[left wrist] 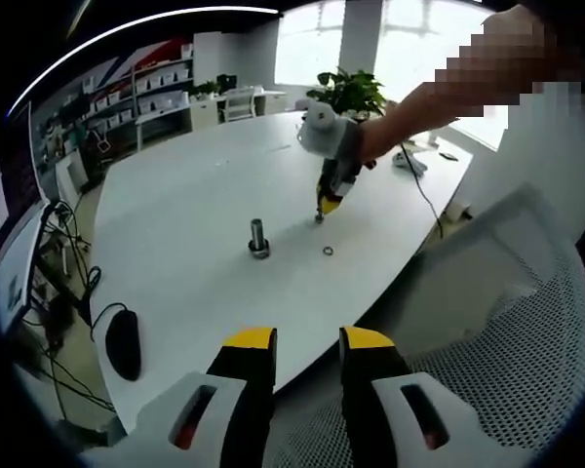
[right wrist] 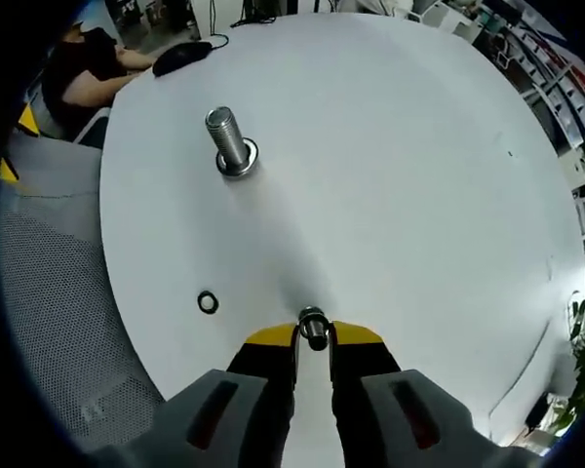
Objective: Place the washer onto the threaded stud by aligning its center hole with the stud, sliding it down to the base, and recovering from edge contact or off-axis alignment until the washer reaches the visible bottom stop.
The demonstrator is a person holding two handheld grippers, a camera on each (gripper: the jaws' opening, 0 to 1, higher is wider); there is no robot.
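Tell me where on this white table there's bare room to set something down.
The white table is bare across the wide stretch beyond the upright threaded metal stud, toward its far curved edge. It is busier near the right hand-held gripper, shut on a small metal washer, with a second loose washer beside it. A black computer mouse occupies the edge near the left hand-held gripper.

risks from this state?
1. The right gripper pinches a washer only at the tips of its fingers; it could slip out on the way to the stud.
2. The washer is held on edge, so it may catch the stud's threads off-axis.
3. A second washer lies loose near the table edge.
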